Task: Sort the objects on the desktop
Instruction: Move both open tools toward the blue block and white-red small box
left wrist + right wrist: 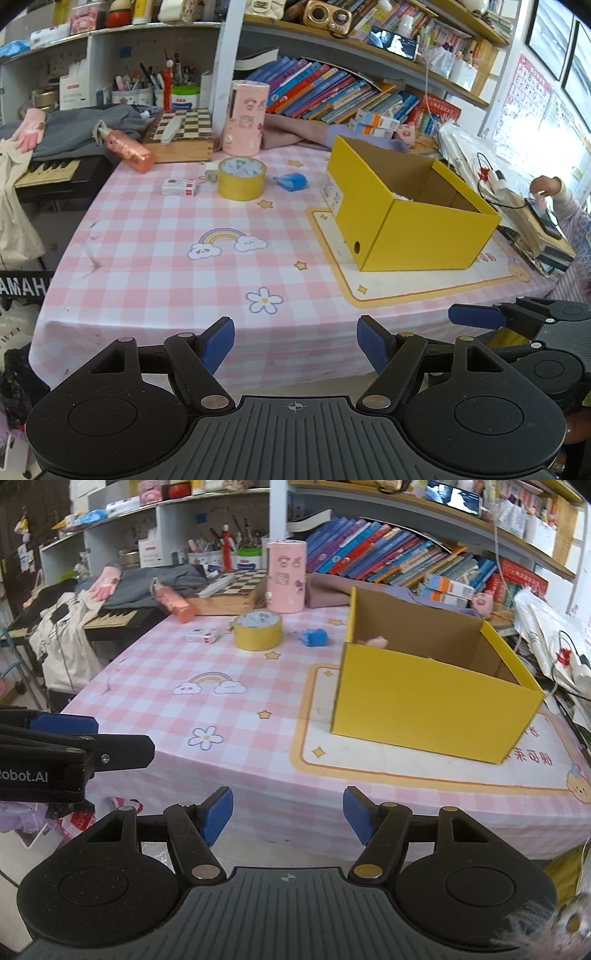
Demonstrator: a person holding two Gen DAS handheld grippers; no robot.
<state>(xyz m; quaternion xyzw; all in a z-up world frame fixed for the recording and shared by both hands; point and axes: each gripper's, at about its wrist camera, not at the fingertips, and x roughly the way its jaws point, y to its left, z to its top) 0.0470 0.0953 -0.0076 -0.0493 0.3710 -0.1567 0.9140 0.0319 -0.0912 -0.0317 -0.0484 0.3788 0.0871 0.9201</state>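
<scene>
The left hand-held gripper (295, 345) hangs over the near edge of the tabletop (155, 221) with its blue pads spread apart and nothing between them. The right hand-held gripper (288, 821) is beside it, jaws likewise apart and empty. An open yellow box (406, 206) stands on a cream mat (369, 291). To the left of the yellow box lie a blue sharpener-like object (291, 181), a roll of yellow tape (242, 178) and, farthest out, a small white-and-red box (179, 187). Something pink (375, 641) shows inside the yellow box.
</scene>
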